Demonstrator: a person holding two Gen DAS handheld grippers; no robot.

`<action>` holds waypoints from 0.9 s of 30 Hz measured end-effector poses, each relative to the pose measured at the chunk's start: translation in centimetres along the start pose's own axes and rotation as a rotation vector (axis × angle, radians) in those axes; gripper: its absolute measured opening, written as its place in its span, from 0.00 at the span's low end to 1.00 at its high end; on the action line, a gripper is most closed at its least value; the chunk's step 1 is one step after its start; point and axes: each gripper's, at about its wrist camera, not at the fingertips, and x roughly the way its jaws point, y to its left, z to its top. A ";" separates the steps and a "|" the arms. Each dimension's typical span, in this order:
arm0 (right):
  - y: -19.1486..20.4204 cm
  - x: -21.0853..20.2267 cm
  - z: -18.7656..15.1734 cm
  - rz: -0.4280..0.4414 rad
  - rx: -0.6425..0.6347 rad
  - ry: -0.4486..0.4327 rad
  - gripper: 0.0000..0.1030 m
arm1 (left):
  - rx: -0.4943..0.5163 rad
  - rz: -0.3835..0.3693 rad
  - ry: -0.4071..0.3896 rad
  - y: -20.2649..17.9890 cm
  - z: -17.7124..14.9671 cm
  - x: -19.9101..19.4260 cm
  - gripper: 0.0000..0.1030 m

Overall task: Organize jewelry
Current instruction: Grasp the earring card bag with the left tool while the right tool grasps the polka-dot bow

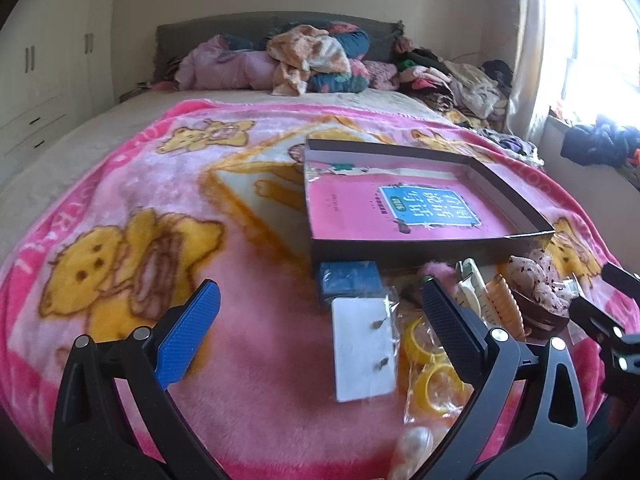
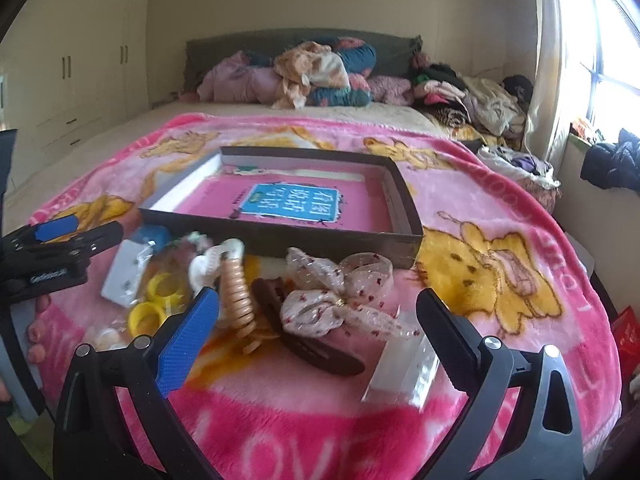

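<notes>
A shallow dark box [image 1: 424, 252] [image 2: 280, 236] with a pink book inside lies on the pink blanket. In front of it is a pile of accessories: a white earring card [image 1: 362, 344] [image 2: 122, 272], yellow rings in a bag [image 1: 430, 376] [image 2: 154, 300], a blue pad [image 1: 350, 278], a beige spiral clip [image 2: 238, 300], a brown hair clip with a spotted bow [image 2: 340, 300] [image 1: 536, 280], and a clear packet [image 2: 404, 372]. My left gripper [image 1: 316, 304] is open, over the earring card. My right gripper [image 2: 316, 308] is open, over the bow.
The pink bear-print blanket [image 1: 160, 208] covers the bed. Pillows and heaped clothes [image 1: 312, 56] lie by the headboard and along the right side. White wardrobes [image 2: 80, 60] stand at the left, a bright window [image 2: 608, 60] at the right.
</notes>
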 end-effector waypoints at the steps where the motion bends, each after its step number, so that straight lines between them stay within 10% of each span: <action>1: -0.2 0.6 0.3 0.000 0.008 0.015 0.91 | 0.005 -0.007 0.005 -0.2 0.1 0.3 0.90; 15: -2.3 6.3 1.0 0.014 0.089 0.177 0.52 | -0.009 -0.088 0.130 -0.6 0.2 4.1 0.87; 27: -3.7 5.3 0.6 0.071 0.147 0.124 0.11 | -0.002 -0.115 0.186 -0.4 -0.5 5.0 0.36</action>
